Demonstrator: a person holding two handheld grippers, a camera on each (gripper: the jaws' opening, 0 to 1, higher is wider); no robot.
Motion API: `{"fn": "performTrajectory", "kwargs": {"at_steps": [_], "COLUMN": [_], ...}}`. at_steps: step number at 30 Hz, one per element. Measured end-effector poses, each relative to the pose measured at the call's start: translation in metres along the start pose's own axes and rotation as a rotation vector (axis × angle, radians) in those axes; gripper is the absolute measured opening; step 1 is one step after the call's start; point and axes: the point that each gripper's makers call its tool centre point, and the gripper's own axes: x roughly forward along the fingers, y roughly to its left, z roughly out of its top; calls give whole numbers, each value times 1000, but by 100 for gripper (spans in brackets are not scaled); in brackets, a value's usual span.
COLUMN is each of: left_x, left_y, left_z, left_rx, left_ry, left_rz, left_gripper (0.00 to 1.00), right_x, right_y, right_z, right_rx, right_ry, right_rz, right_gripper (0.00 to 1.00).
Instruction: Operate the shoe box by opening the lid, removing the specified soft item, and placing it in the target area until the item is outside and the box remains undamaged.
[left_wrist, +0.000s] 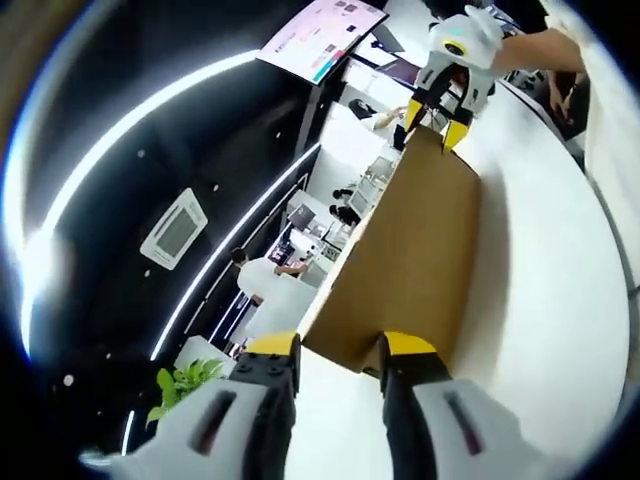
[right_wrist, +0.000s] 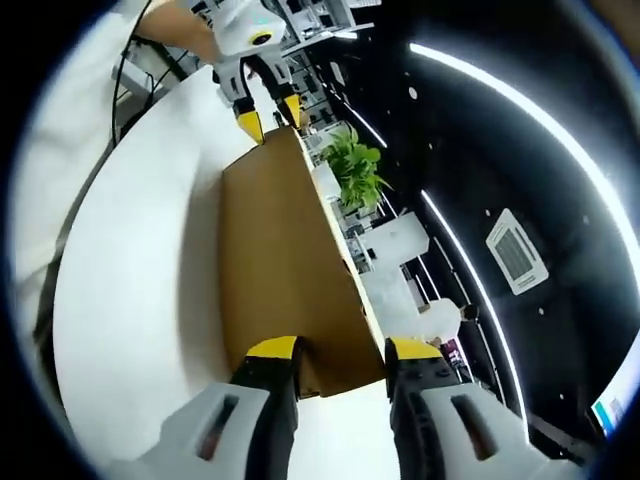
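Shoe box (left_wrist: 415, 250) is lying on the table (left_wrist: 560, 300); left gripper (left_wrist: 340, 350) is sitting at one end of it, right gripper (left_wrist: 440, 120) at the opposite end.

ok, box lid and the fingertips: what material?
Box lid: looks like plain brown cardboard, matte, flat, unprinted, with crisp straight edges. Left gripper fingertips: yellow caps on black fingers, slight sheen, probably plastic or rubber; can't tell which. White table: smooth, material unclear.
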Motion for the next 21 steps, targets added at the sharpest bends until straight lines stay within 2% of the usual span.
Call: {"fn": "performTrajectory", "kwargs": {"at_steps": [11,21], "left_x": [-3,-3], "left_y": [13,17], "left_z": [7,8], "left_rx": [-82,-118], "left_ry": [-20,-15], "left_rz": [72,93], "left_gripper": [31,33], "right_x": [-2,-2], "right_y": [-15,-19], "right_z": [6,6], "right_rx": [74,104], "right_ry": [-48,-56], "right_rz": [-84,-119], "right_gripper": [34,35]}}
